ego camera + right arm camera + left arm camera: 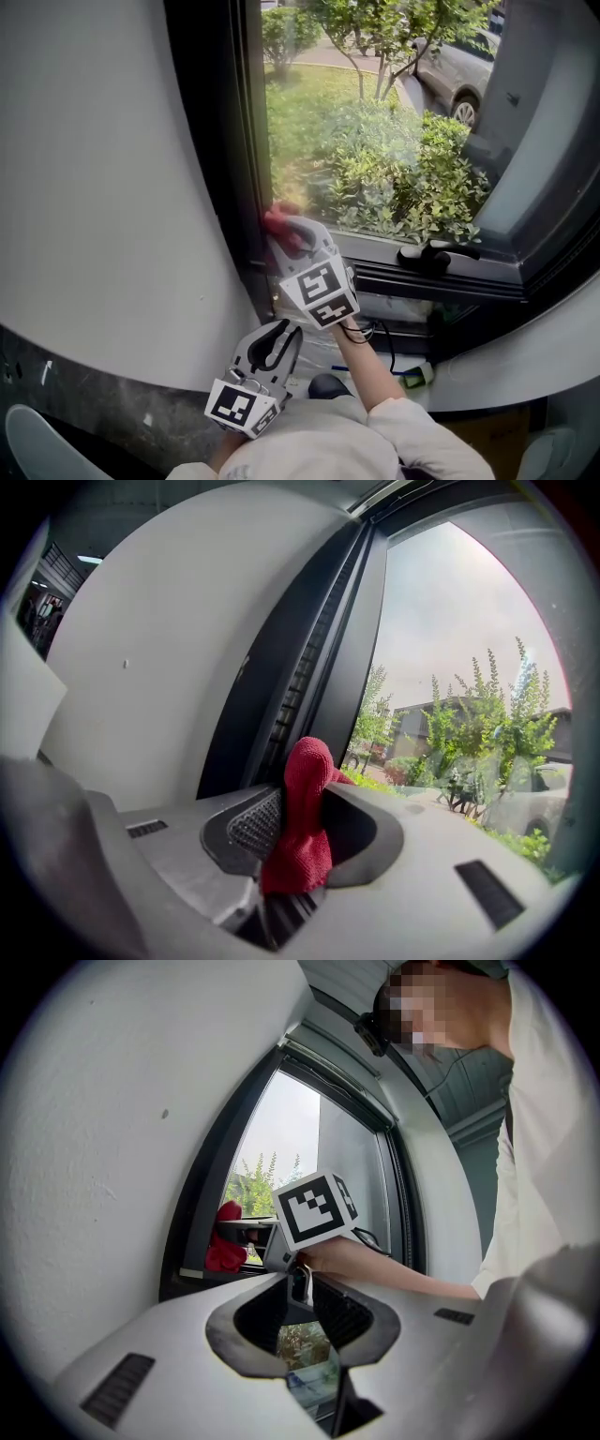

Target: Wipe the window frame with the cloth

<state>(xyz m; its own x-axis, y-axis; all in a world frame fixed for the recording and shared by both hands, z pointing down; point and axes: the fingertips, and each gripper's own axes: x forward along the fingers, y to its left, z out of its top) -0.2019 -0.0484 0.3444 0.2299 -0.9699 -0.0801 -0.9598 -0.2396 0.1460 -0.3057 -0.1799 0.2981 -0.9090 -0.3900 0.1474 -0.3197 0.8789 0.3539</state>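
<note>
The right tool is clamped on a red cloth, a soft wad that bulges past its jaws and seems to touch the dark window frame low in the left corner, just beside the glass. The left tool hangs below it with its jaws drawn together on nothing. From where I stand the cloth looks light, limp and easily squashed, so it is best pinched around its bunched middle, as now, leaving 1 loose lobe forward to do the rubbing.
</note>
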